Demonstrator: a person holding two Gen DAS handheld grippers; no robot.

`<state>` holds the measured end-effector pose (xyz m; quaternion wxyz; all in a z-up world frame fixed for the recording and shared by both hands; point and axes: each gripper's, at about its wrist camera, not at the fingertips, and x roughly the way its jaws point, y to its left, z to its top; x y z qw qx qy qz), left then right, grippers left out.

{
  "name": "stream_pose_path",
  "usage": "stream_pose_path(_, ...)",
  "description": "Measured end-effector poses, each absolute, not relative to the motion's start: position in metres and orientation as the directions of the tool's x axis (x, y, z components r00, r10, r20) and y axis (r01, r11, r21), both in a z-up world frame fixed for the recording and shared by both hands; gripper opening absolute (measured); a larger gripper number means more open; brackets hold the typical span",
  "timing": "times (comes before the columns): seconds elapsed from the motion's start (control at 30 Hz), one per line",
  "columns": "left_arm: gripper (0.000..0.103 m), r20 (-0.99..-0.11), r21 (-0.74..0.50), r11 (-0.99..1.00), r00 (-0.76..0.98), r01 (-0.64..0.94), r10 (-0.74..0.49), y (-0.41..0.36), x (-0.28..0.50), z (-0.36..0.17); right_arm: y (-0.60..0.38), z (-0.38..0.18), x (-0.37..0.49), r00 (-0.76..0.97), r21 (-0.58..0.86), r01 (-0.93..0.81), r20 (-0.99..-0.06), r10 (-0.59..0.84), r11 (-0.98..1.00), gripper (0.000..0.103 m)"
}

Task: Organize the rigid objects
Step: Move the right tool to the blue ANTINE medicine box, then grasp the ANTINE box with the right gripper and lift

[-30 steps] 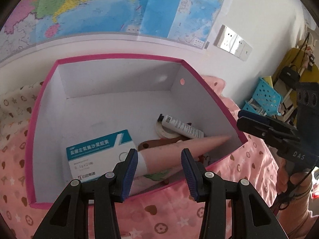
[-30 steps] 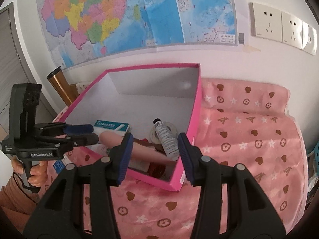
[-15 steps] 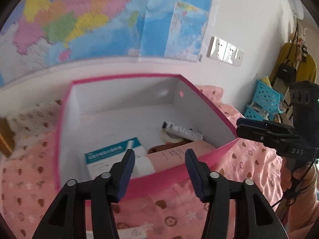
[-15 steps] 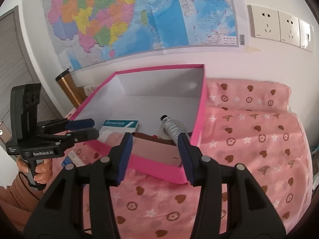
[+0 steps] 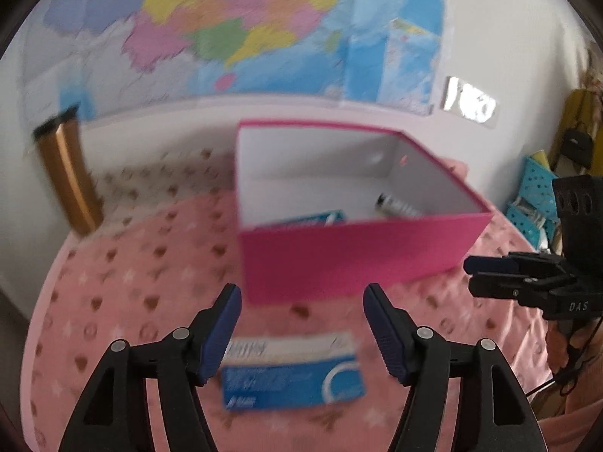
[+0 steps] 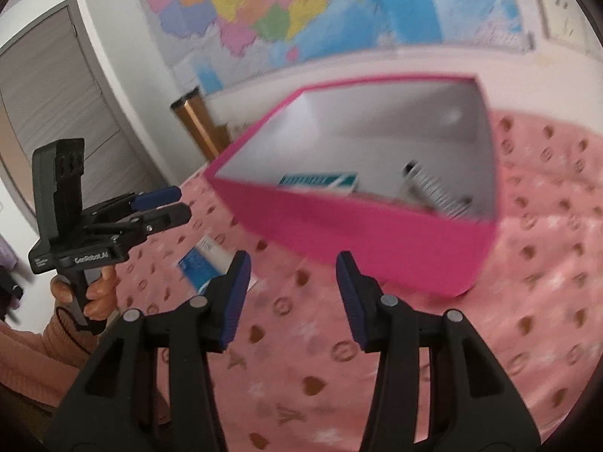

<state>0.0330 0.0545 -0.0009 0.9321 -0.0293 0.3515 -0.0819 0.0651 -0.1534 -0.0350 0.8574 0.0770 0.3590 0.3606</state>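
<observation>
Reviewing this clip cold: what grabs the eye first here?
The bright pink box at centre on the pink patterned cloth, open-topped with a teal carton and tube inside. Next, the blue-and-white carton lying outside it, below the opening, empty left gripper.

Matt pink cardboard box [image 5: 350, 256] with a plain white inside; soft printed cloth cover [image 5: 124, 282]; shiny golden metal tube [image 5: 68, 173]; glossy paper map [image 5: 226, 30].

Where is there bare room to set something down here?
Bare cloth lies right of the pink box, and between the box and the gold cylinder. In the box, the back floor is bare; its front holds a carton and a tube. A blue carton lies before it.
</observation>
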Motion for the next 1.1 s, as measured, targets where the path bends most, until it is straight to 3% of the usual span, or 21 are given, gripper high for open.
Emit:
stream_pose_path(0.17,0.069,-0.701,-0.150,0.988,0.700,0.048,-0.140,0.081,0.023,-0.027,-0.126,-0.056,0.067,0.400,0.429,-0.580,-0.591,0.701,0.693,0.049)
stream_pose_path(0.4,0.067,-0.742,-0.228,0.974,0.645,0.014,-0.183,0.100,0.020,-0.052,-0.100,-0.073,0.068,0.340,0.452,-0.590,-0.612,0.714,0.669,0.049)
stream_pose_path(0.5,0.065,-0.746,-0.253,0.967,0.631,0.027,-0.212,0.101,0.021,-0.057,-0.091,-0.079,0.068,0.320,0.462,-0.590,-0.620,0.716,0.663,0.049)
stream_pose_path(0.63,0.055,-0.754,-0.277,0.960,0.608,0.047,-0.247,0.098,0.023,-0.062,-0.081,-0.083,0.069,0.302,0.468,-0.594,-0.624,0.721,0.654,0.049)
stream_pose_path(0.8,0.048,-0.750,-0.286,0.955,0.600,0.083,-0.277,0.091,0.020,-0.062,-0.075,-0.086,0.071,0.288,0.480,-0.591,-0.625,0.726,0.648,0.049)
stream_pose_path(1.1,0.048,-0.749,-0.293,0.941,0.571,0.171,-0.337,0.063,0.012,-0.059,-0.087,-0.090,0.080,0.318,0.484,-0.547,-0.635,0.705,0.683,0.049)
